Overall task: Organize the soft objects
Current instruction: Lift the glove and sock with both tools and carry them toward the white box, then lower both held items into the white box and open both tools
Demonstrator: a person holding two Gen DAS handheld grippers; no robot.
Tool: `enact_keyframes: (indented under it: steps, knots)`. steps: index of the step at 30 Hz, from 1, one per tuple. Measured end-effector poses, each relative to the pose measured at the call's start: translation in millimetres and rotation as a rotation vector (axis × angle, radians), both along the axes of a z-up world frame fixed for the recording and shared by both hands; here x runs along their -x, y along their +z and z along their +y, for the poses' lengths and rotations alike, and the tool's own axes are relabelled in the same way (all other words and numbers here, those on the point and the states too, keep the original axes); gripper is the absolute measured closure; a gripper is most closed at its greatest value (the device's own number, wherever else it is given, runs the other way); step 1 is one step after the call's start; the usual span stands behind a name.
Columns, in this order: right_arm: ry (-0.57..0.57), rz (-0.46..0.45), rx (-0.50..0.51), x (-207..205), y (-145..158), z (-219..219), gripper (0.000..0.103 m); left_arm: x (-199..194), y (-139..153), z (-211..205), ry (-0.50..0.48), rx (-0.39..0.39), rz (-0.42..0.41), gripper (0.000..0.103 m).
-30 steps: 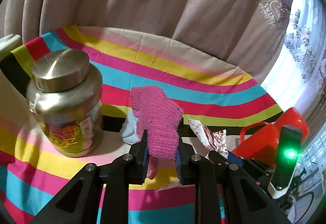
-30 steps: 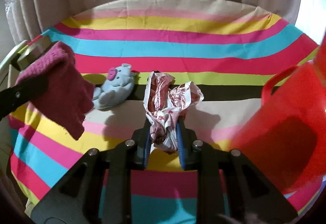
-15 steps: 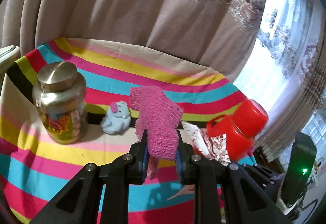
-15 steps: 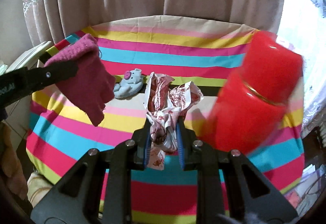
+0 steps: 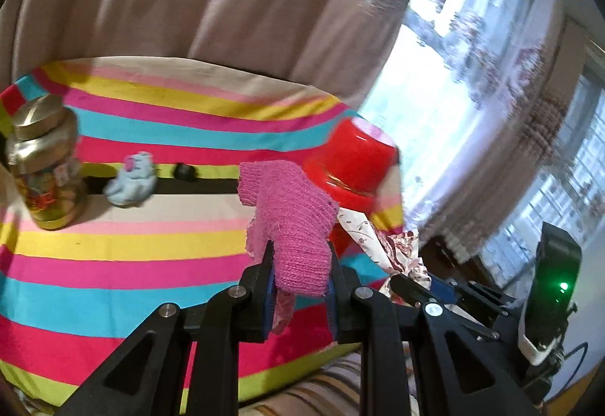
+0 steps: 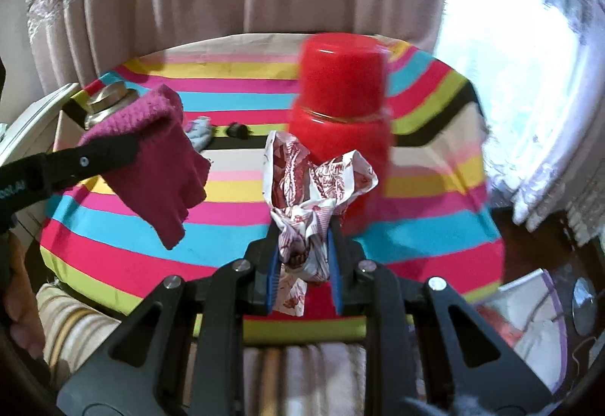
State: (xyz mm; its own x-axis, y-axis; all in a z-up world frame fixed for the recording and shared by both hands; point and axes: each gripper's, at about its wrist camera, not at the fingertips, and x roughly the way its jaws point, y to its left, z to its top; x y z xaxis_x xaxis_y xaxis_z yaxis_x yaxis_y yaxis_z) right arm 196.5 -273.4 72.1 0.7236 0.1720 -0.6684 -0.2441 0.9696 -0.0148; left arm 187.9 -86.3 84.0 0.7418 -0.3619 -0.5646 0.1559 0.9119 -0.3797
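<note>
Your left hand-held gripper (image 5: pixel 298 265) clenched on the pink knit cloth (image 5: pixel 291 223), raised above the striped bench (image 5: pixel 113 238), your right hand-held gripper (image 6: pixel 304 246) grasping the crumpled patterned cloth (image 6: pixel 314 197) before the red jug (image 6: pixel 340 113), blue plush toy (image 5: pixel 132 183) lying beside the gold jar (image 5: pixel 43 159)

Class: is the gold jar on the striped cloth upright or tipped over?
Upright: the gold jar stands on its base on the striped cloth, lid on top.

We count two grippers (image 5: pixel 298 265) (image 6: pixel 304 249); one pink knitted cloth (image 5: pixel 291 223); one patterned cloth (image 6: pixel 314 189); one blue plush toy (image 5: pixel 130 183); one red flask (image 6: pixel 340 121); one brass jar (image 5: pixel 41 166); one small black object (image 5: pixel 184 171); one striped tablecloth (image 5: pixel 113 265).
</note>
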Motion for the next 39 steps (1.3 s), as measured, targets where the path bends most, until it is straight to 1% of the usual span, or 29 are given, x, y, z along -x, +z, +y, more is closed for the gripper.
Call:
enact_keyframes:
  steps: [6, 13, 20, 30, 31, 32, 33, 34, 35, 37, 39]
  knots:
    - [-0.100, 0.004, 0.009, 15, 0, -61, 0.078, 9, 2, -49, -0.109, 0.005, 0.003, 0.081]
    - [-0.261, 0.005, 0.012, 32, 2, -146, 0.078, 17, 0, -105, -0.243, 0.012, 0.022, 0.081]
    - [-0.377, 0.015, 0.030, 39, 2, -199, 0.078, 20, -7, -162, -0.374, 0.009, 0.066, 0.081]
    - [-0.490, 0.032, 0.041, 52, -2, -248, 0.073, 34, -20, -237, -0.558, 0.013, 0.123, 0.080]
    - [-0.497, 0.036, 0.038, 53, -3, -252, 0.070, 34, -21, -243, -0.576, 0.020, 0.134, 0.075]
    - [-0.502, 0.039, 0.037, 54, -3, -255, 0.061, 34, -23, -246, -0.588, 0.026, 0.146, 0.068]
    - [-0.509, 0.043, 0.041, 55, -3, -257, 0.056, 35, -25, -249, -0.601, 0.029, 0.157, 0.063]
    - [-0.517, 0.043, 0.045, 56, -3, -260, 0.045, 34, -26, -253, -0.611, 0.029, 0.163, 0.052]
    - [-0.523, 0.039, 0.047, 57, -3, -261, 0.037, 33, -26, -255, -0.618, 0.026, 0.164, 0.047]
    - [-0.531, 0.034, 0.047, 59, -3, -263, 0.034, 34, -27, -256, -0.621, 0.022, 0.165, 0.047]
    - [-0.530, 0.039, 0.041, 59, -3, -265, 0.033, 31, -28, -254, -0.606, 0.021, 0.169, 0.046]
